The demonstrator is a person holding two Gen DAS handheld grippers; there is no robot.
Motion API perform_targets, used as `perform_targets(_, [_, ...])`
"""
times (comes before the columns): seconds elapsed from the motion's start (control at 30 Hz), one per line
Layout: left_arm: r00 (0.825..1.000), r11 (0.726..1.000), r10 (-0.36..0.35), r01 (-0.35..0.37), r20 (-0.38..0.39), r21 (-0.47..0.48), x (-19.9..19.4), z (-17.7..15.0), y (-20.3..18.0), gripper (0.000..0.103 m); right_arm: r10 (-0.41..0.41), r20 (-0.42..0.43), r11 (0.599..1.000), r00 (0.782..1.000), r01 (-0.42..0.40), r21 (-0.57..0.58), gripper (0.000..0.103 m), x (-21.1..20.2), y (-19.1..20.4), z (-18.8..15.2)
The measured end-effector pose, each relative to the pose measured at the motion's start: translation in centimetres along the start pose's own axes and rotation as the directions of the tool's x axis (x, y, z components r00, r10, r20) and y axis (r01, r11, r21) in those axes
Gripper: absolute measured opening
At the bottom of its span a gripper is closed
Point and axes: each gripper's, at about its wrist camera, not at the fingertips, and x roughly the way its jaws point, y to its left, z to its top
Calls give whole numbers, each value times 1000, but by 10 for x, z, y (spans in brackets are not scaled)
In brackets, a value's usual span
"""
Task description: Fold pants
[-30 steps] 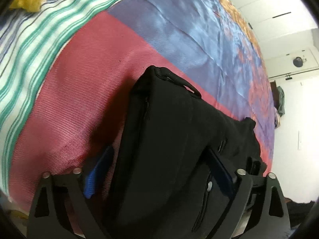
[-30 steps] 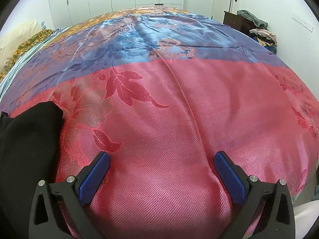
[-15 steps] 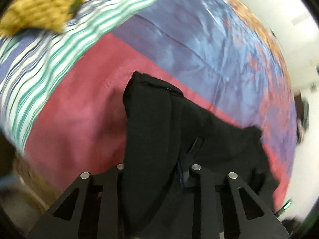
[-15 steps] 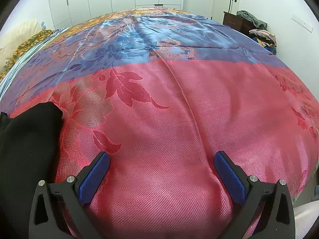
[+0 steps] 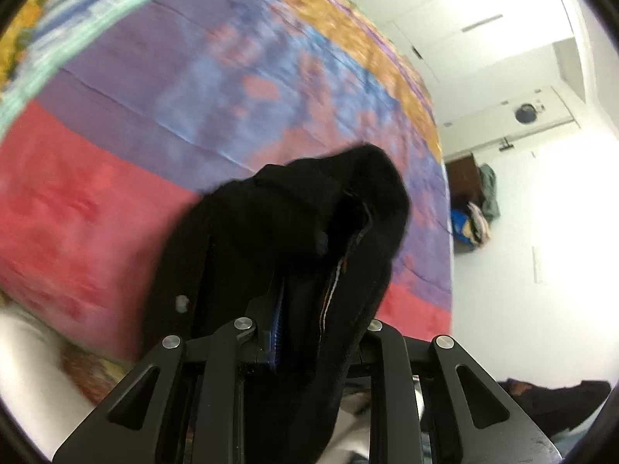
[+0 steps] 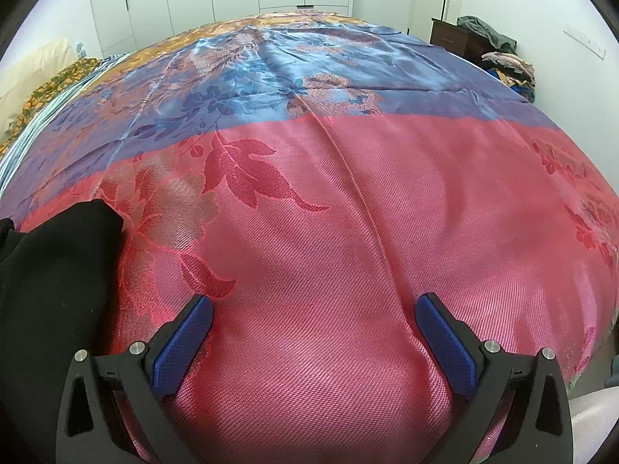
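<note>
Pants [image 5: 294, 224] bunched in left hand-held gripper [image 5: 305, 309], jaws closing on black cloth above bed [image 5: 89, 208] — thick wad may slip out. Right hand-held gripper [image 6: 313, 321] spread, empty — rest of pants beside it.

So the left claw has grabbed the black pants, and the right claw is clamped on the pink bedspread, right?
Not quite. The right claw is open, its blue pads spread wide above the pink bedspread and gripping nothing, as the right wrist view shows. The rest holds: the left claw is closing on the black pants.
</note>
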Motion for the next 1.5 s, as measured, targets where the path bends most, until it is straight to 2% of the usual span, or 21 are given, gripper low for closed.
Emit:
perform_targets(0.17, [997,999,-7,10,-71,35,103,-40,-51,20,-1,0,1000,1000,1,0,103,0,0,-1])
perform_targets(0.3, [989,979,107,-86,-106,185,183,-76,-74,41,2,5,1000,1000,-2,-4,103,0,0,-1])
perform_targets(0.4, [961,950,192,-131,-201,283,224,-98,-83,45,2,5,1000,1000,-2,-4,103,0,0,-2])
perform_targets(0.5, [974,927,137,-62,-180,369,195,-107,-103,46,7,-1,1000,1000,-7,-5,103,-1,0,-1])
perform_targets(0.6, [994,902,35,14,-104,431,140,-99,-115,61,9,-11,1000,1000,-9,-3,103,0,0,0])
perform_targets(0.63, [998,894,23,5,-57,448,123,-93,-114,69,8,-13,1000,1000,-8,-2,103,0,0,0])
perform_targets(0.73, [990,884,61,-112,126,454,77,-82,-90,70,13,-15,1000,1000,-13,-3,103,0,-1,0])
perform_targets(0.8, [956,883,176,-259,235,392,63,-80,-52,69,27,-15,1000,1000,-27,-1,103,-1,-3,1])
perform_targets(0.83, [929,869,243,-336,278,364,61,-83,-36,62,41,-14,999,999,-41,4,103,-3,-5,2])
perform_targets(0.87, [880,836,349,-448,321,318,63,-88,-9,56,55,-9,998,998,-55,12,103,-5,-7,3])
perform_targets(0.9, [855,818,400,-496,330,293,69,-92,7,44,76,5,997,997,-76,30,103,-10,-10,5])
perform_targets(0.93, [846,814,432,-515,312,268,77,-96,27,36,90,21,995,996,-91,47,103,-14,-13,6])
perform_targets(1.03, [892,856,398,-445,213,264,111,-112,55,29,169,79,979,982,-177,104,103,-29,-19,9])
perform_targets(1.1, [901,822,372,-431,223,371,130,-124,38,29,241,120,962,963,-253,106,102,-43,-16,14])
perform_targets(1.17, [925,790,325,-380,196,482,144,-133,14,29,363,159,923,918,-378,77,101,-63,-6,21])
perform_targets(1.2, [925,773,326,-379,194,508,147,-134,7,19,451,159,884,879,-464,59,101,-71,0,26])
perform_targets(1.27, [929,764,316,-370,192,529,145,-137,5,18,635,81,767,768,-640,55,98,-78,17,34])
perform_targets(1.37, [942,795,287,-337,176,505,144,-132,11,19,816,-65,579,575,-809,101,89,-76,44,44])
perform_targets(1.4, [948,810,271,-318,166,492,137,-133,14,21,842,-106,539,529,-834,118,84,-73,52,46])
perform_targets(1.43, [951,819,263,-308,161,485,139,-134,14,21,853,-158,516,497,-847,128,82,-69,61,48])
perform_targets(1.5, [958,837,244,-288,153,466,137,-134,19,21,849,-242,507,469,-853,126,75,-60,78,49])
